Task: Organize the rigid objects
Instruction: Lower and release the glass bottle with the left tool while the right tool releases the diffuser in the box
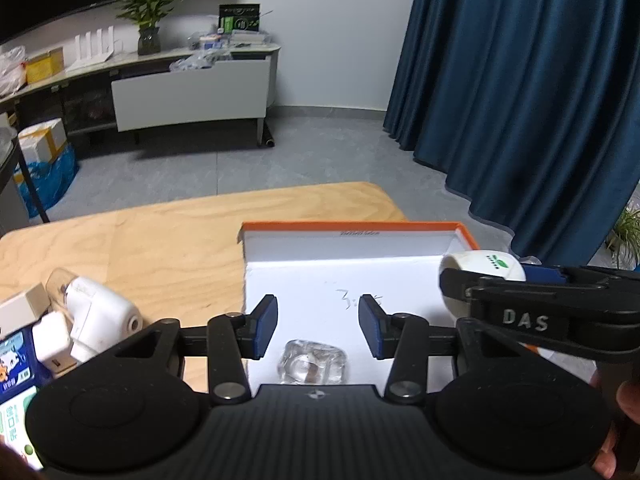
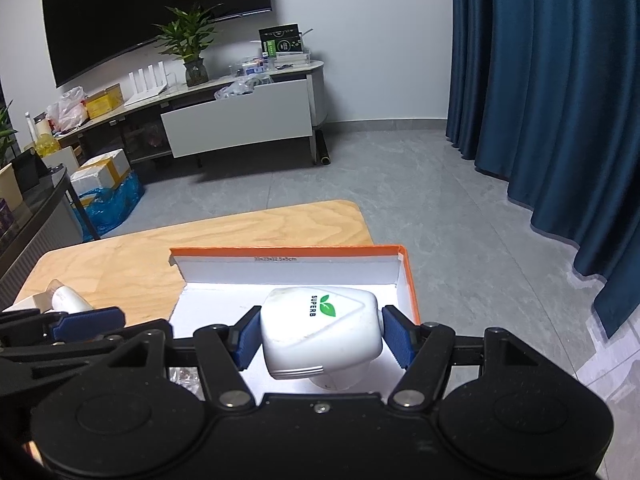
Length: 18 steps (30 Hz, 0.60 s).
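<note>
An open white box with orange edges sits on the wooden table. A clear glass piece lies on the box floor just below my left gripper, which is open and empty above it. My right gripper is shut on a white SUPERB device and holds it over the box's right half; the device also shows at the right of the left wrist view.
Left of the box lie a white handheld device, a white charger, a beige box and blue-printed cartons. Wooden table ends just beyond the box. Blue curtain hangs at right.
</note>
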### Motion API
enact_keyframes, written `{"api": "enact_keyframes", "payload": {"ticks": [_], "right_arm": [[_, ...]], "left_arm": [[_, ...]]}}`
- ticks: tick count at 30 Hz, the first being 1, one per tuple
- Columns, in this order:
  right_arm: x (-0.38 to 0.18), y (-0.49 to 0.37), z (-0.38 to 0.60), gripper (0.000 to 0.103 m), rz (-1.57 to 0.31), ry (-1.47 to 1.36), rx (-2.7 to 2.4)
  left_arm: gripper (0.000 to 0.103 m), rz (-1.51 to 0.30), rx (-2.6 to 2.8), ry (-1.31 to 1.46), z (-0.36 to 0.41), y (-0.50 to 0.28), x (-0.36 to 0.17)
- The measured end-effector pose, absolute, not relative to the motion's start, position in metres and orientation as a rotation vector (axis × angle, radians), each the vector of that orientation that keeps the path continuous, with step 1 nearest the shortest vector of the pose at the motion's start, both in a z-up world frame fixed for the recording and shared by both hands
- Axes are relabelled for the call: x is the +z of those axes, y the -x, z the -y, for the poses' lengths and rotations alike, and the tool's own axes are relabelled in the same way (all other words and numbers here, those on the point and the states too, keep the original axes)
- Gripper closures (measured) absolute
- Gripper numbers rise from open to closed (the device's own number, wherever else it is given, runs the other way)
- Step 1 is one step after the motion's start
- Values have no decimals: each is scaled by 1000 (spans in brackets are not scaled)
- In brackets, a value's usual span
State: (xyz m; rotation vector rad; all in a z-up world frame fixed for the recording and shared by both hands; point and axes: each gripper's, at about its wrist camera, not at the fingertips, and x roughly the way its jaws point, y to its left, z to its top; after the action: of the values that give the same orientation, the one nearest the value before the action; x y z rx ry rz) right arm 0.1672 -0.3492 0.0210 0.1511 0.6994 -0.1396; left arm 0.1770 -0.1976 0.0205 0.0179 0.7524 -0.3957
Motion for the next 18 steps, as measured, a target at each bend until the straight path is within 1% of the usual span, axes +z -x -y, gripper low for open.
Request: {"api": "enact_keyframes", "payload": {"ticks": [11, 14, 17, 18], "right_arm": [[10, -183, 342, 26, -731, -126, -152], [11, -185, 341, 24, -721, -117, -162], [14, -181, 339, 24, -713, -117, -163], [16, -178, 338, 24, -709, -118, -164]], "left_arm": [[58, -775, -378, -6, 184, -178, 20], [55, -781, -377, -10, 182, -176, 20], [50, -787, -377, -7, 181, -175, 22], [44, -788, -373, -6, 181, -174, 23]]}}
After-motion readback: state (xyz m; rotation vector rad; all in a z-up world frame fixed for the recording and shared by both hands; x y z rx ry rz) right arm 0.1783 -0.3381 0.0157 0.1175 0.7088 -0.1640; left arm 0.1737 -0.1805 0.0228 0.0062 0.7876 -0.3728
